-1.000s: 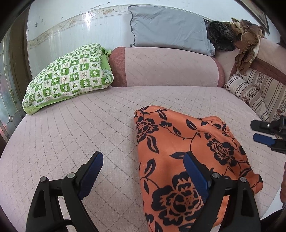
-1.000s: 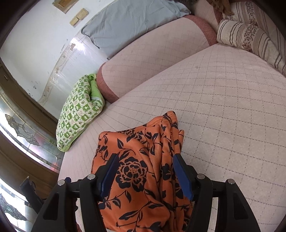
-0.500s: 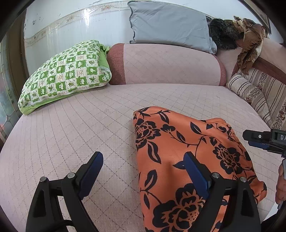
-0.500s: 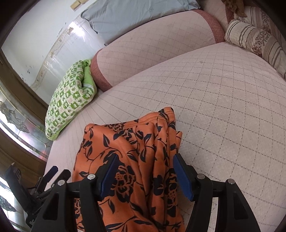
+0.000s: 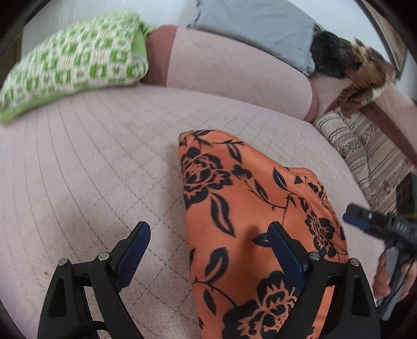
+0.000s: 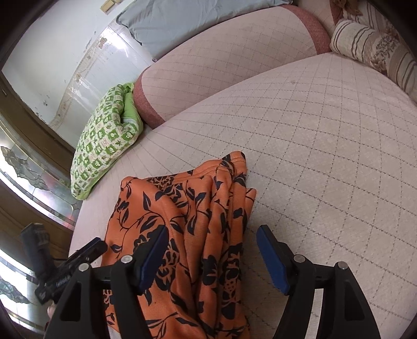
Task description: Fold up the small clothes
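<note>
An orange garment with black flowers (image 5: 250,208) lies folded on the pink quilted bed (image 5: 91,169); in the right wrist view (image 6: 187,229) its right edge is bunched in pleats. My left gripper (image 5: 208,242) is open and empty, hovering over the garment's near left edge, with its right finger above the cloth. My right gripper (image 6: 212,253) is open and empty, straddling the pleated right edge. The right gripper also shows at the right of the left wrist view (image 5: 378,226), and the left gripper at the lower left of the right wrist view (image 6: 75,260).
A green checked pillow (image 5: 73,62) lies at the back left. A pink bolster (image 5: 234,75) and a grey pillow (image 5: 255,23) line the back. Striped cushions (image 5: 370,151) lie at the right. The bed's edge runs at the left of the right wrist view (image 6: 75,234).
Both grippers have shifted and tilted slightly over the garment. The right gripper has come closer to the garment's right edge. The garment has not moved; both grippers stay open.
</note>
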Available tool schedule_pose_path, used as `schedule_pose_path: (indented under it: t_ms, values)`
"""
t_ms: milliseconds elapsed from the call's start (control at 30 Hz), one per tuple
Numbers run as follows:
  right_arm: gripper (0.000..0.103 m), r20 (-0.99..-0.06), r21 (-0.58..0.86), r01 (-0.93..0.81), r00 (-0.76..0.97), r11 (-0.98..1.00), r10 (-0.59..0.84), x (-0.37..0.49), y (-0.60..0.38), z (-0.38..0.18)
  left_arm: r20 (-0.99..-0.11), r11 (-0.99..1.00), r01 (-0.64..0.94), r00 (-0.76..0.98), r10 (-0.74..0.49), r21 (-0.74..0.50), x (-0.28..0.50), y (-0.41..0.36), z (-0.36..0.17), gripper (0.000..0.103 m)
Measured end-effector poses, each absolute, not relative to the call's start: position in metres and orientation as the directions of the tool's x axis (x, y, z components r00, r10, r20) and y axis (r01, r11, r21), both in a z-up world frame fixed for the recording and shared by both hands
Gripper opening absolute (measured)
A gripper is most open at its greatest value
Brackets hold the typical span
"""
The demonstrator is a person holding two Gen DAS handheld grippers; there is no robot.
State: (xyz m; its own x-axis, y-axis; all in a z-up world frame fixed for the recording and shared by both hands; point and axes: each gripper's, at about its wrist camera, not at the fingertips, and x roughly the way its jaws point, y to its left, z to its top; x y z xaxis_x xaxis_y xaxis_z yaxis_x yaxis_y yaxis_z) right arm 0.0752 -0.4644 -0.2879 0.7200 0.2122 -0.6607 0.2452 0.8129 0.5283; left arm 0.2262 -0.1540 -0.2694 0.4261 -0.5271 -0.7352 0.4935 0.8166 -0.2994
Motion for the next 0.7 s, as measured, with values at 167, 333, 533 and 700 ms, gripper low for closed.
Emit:
schedule_pose_path:
  t_ms: [167,333,533,700]
  values:
    - [0.074,-0.685,0.559,0.243,0.674,0.793,0.277,0.077,-0.471,-0.302,-0.772,0.767,0.501,0.267,-0.577,-0.4,0.237,-0.159,-0.286,0.091]
    - [0.074,-0.678,0.615,0.239,0.647,0.751,0.349,0.076,-0.479,-0.314,-0.771,0.738,0.528,0.221,-0.598,-0.421,0.234,-0.169,-0.291,0.091]
    - [0.078,-0.649,0.71,0.252,0.596,0.658,0.472,0.085,-0.481,-0.34,-0.788,0.713,0.574,0.177,-0.589,-0.404,0.224,-0.192,-0.299,0.091]
    - [0.087,-0.592,0.765,0.229,0.619,0.603,0.517,0.094,-0.471,-0.346,-0.772,0.71,0.56,0.183,-0.609,-0.427,0.224,-0.191,-0.301,0.091]
